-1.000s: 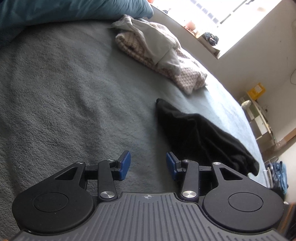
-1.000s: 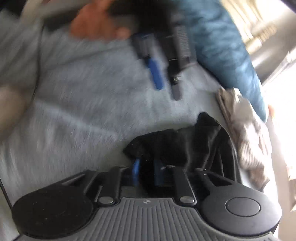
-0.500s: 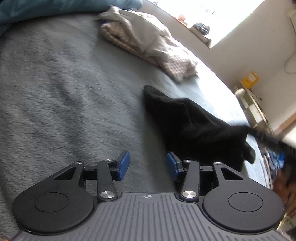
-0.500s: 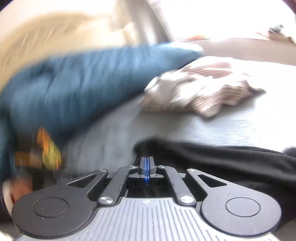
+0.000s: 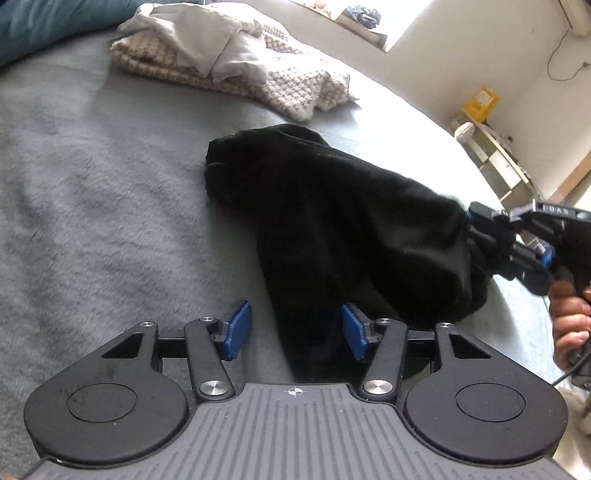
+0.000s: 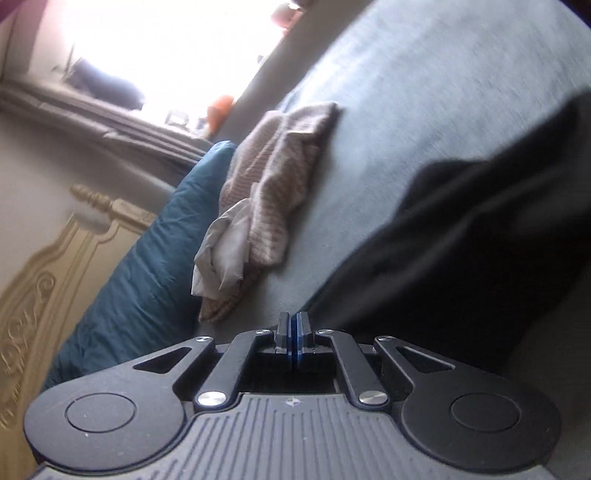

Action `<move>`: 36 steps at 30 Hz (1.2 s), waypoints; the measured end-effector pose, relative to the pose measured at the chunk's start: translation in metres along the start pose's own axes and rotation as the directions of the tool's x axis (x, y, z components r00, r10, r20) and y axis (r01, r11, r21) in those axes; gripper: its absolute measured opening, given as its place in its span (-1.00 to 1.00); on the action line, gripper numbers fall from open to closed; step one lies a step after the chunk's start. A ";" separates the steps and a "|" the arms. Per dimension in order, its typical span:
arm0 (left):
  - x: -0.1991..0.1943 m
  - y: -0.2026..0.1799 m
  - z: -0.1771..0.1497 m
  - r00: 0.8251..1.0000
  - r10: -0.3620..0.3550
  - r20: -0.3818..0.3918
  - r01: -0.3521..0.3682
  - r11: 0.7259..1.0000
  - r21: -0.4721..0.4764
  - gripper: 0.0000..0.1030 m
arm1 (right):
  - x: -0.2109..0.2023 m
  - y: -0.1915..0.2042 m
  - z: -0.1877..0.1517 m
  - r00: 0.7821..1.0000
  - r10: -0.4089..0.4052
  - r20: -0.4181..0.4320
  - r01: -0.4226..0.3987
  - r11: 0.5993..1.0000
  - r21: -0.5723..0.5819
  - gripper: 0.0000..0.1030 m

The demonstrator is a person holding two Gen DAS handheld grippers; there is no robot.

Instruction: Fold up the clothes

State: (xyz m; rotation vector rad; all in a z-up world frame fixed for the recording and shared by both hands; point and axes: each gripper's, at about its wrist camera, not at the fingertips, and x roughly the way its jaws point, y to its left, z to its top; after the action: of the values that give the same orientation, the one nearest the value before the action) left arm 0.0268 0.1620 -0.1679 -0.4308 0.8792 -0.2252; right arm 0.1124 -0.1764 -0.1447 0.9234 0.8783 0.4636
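left gripper (image 5: 293, 334): fingers spread and still widening. A narrow end of the black garment (image 5: 343, 221) lies on the bed between the blue pads (image 5: 236, 328); neither pad presses on it.
right gripper (image 5: 471, 218): seen from the left wrist view at the right edge, held by a hand (image 5: 570, 325). Its tip sits against the right end of the black garment. In its own view the fingers (image 6: 294, 332) are pressed together; whether cloth is caught between them I cannot tell, since the tips show only blue pad edges.
black garment: bunched, lying diagonally on the grey bed cover (image 5: 92, 192). Far end is a rounded lump mid-bed; it runs near-right toward the right gripper, with one strip reaching down to the left gripper. In the right wrist view it fills the right side (image 6: 480, 240), blurred.
other clothes: a checked beige knit (image 5: 295, 86) with a pale grey garment (image 5: 207, 40) on top, at the far side of the bed, well apart from the black one. Same pile shows in the right wrist view (image 6: 273, 177).
blue duvet (image 5: 44, 22): far left corner, just beside the pile.
headboard (image 6: 48, 266): carved, cream, behind the duvet in the right wrist view.
background: bright window sill (image 5: 354, 22) far; shelf unit (image 5: 498, 155) against the right wall.
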 end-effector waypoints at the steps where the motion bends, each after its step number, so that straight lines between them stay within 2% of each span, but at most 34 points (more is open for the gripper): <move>1: 0.000 0.000 0.000 1.000 -0.005 0.002 0.005 1.000 -0.003 0.05 | -0.001 -0.005 0.000 1.000 0.012 0.005 -0.013 0.999 0.031 -0.90; 4: -0.003 0.004 0.000 1.000 -0.025 0.006 0.025 0.999 -0.024 0.07 | -0.005 -0.009 0.005 0.999 0.040 0.030 -0.042 0.997 0.066 -0.64; 5: -0.004 0.007 0.000 0.999 -0.035 0.006 0.036 0.998 -0.042 0.08 | -0.005 -0.004 0.006 0.999 0.041 0.026 -0.042 0.998 0.038 -0.59; 7: -0.005 0.011 0.001 0.998 -0.060 0.018 0.061 0.995 -0.084 0.15 | 0.002 0.020 0.007 1.000 0.021 -0.015 -0.022 0.993 -0.117 -0.51; 9: -0.007 0.014 0.002 0.997 -0.065 0.036 0.069 0.991 -0.111 0.25 | 0.011 0.046 0.008 0.998 -0.007 -0.064 -0.012 0.959 -0.283 -0.38; 11: -0.006 0.014 0.005 0.998 -0.044 0.046 0.049 0.993 -0.107 0.28 | 0.028 0.078 0.001 0.989 -0.055 -0.140 -0.017 0.884 -0.467 -0.32; 12: -0.005 0.014 0.007 0.998 -0.043 0.045 0.047 0.993 -0.108 0.28 | 0.039 0.093 -0.006 0.982 -0.090 -0.165 -0.017 0.832 -0.555 -0.21; 14: -0.002 0.014 0.011 0.998 -0.048 0.046 0.053 0.992 -0.111 0.28 | 0.062 0.120 -0.023 0.970 -0.168 -0.176 -0.007 0.705 -0.710 0.00; 16: 0.001 0.012 0.013 0.997 -0.063 0.048 0.068 0.992 -0.109 0.30 | 0.085 0.137 -0.042 0.957 -0.240 -0.162 0.002 0.565 -0.825 -0.01; 21: 0.015 0.008 0.014 0.999 -0.044 0.020 0.045 0.996 -0.073 0.30 | 0.130 0.149 -0.078 0.906 -0.397 -0.145 -0.015 0.312 -0.950 -0.01; 23: 0.018 0.006 0.013 0.999 -0.041 0.026 0.042 0.998 -0.054 0.30 | 0.140 0.145 -0.085 0.885 -0.442 -0.144 -0.028 0.259 -0.966 -0.06; 25: 0.019 0.006 0.012 0.998 -0.043 0.035 0.044 0.998 -0.040 0.29 | 0.144 0.143 -0.090 0.868 -0.477 -0.139 -0.033 0.225 -0.974 -0.28; 26: 0.020 0.006 0.012 0.998 -0.046 0.039 0.048 0.998 -0.034 0.28 | 0.143 0.142 -0.092 0.865 -0.485 -0.129 -0.026 0.213 -0.977 -0.64; 27: 0.022 0.005 0.011 0.998 -0.045 0.042 0.046 0.999 -0.028 0.25 | 0.140 0.143 -0.093 0.868 -0.484 -0.114 -0.016 0.202 -0.979 -0.81; 28: 0.023 0.004 0.011 0.998 -0.044 0.044 0.045 0.999 -0.021 0.22 | 0.138 0.143 -0.095 0.871 -0.482 -0.099 -0.006 0.192 -0.981 -0.87; 30: 0.025 0.002 0.011 0.999 -0.028 0.044 0.028 1.000 -0.002 0.00 | 0.129 0.146 -0.096 0.887 -0.457 -0.058 0.029 0.181 -0.983 -0.90; 34: 0.029 -0.003 0.011 0.999 -0.016 0.047 0.015 1.000 0.016 -0.31 | 0.103 0.158 -0.086 0.921 -0.387 0.041 0.135 0.220 -0.966 -0.91; 36: 0.031 -0.003 0.012 0.999 -0.015 0.045 0.014 1.000 0.010 -0.64 | 0.089 0.164 -0.078 0.930 -0.356 0.089 0.186 0.248 -0.951 -0.92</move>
State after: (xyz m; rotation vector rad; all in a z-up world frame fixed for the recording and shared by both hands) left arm 0.0551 0.1513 -0.1812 -0.4314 0.8312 -0.2323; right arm 0.1022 0.0115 -0.0708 -0.4349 0.6756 0.6369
